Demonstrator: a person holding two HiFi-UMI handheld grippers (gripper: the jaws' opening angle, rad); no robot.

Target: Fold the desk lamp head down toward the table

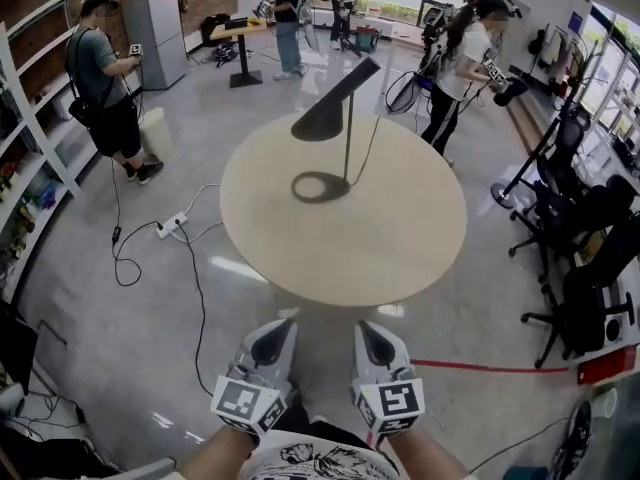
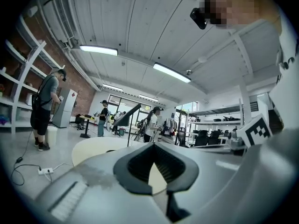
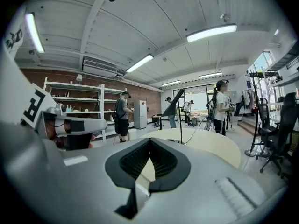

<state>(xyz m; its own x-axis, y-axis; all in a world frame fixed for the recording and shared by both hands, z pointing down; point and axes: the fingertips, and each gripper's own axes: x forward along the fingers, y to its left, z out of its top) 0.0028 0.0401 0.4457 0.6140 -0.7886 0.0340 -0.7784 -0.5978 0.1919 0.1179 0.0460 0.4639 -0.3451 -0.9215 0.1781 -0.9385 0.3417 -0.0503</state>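
A dark desk lamp stands on the far half of the round beige table (image 1: 380,238). Its cone head (image 1: 335,103) is raised and tilted on a thin stem (image 1: 349,138) above a round base (image 1: 320,186). My left gripper (image 1: 272,340) and right gripper (image 1: 372,340) are side by side close to my body, short of the table's near edge and far from the lamp. Both are shut with nothing in them. In the left gripper view the lamp head (image 2: 126,116) shows beyond the left gripper (image 2: 152,144). In the right gripper view the lamp head (image 3: 174,101) rises beyond the right gripper (image 3: 150,140).
Several people stand around the room beyond the table. Black office chairs (image 1: 580,248) crowd the right side. A power strip (image 1: 172,225) with cables lies on the floor at left, near white shelves (image 1: 30,118). A red line (image 1: 490,368) marks the floor at right.
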